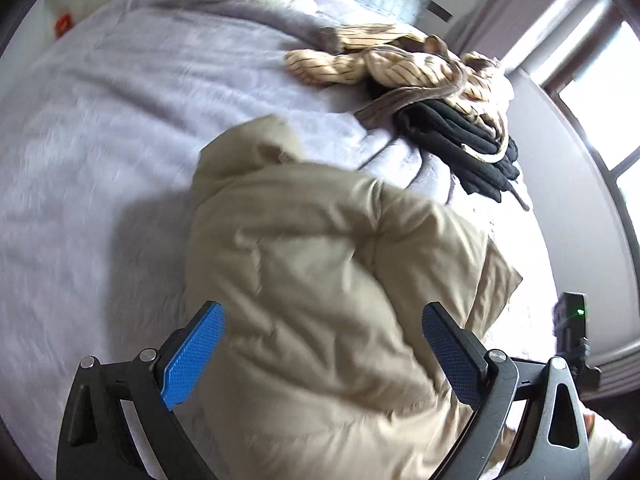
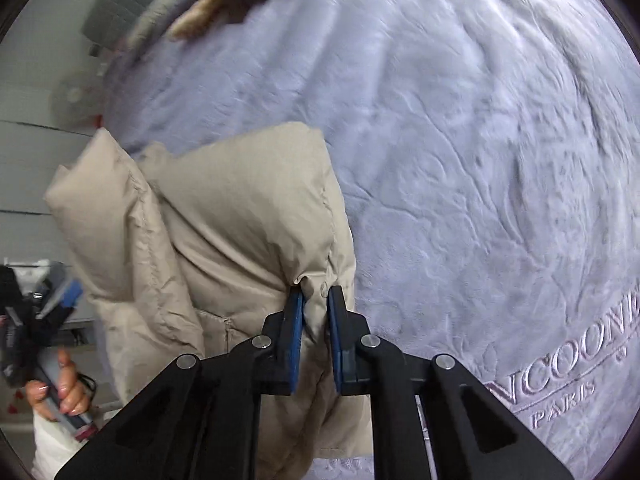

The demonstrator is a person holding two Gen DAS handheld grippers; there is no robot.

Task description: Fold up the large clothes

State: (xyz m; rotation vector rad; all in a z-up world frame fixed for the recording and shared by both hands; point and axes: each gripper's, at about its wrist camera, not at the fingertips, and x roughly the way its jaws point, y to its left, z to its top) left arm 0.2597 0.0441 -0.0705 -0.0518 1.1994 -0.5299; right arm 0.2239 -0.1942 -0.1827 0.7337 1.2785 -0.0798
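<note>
- Right gripper clamps the jacket edge; keep the pinch firm.
- Left gripper, jaws spread, should take a matching edge above the bed.

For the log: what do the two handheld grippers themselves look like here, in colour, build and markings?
Both are black linkage frames with triangular cut-outs and round silver pivot pins. The left gripper and right gripper carry flat blue textured pads. In the right wrist view, the bare left hand grips a grey handle. A green indicator light glows on the other unit. No sleeves or markings are visible.
</note>
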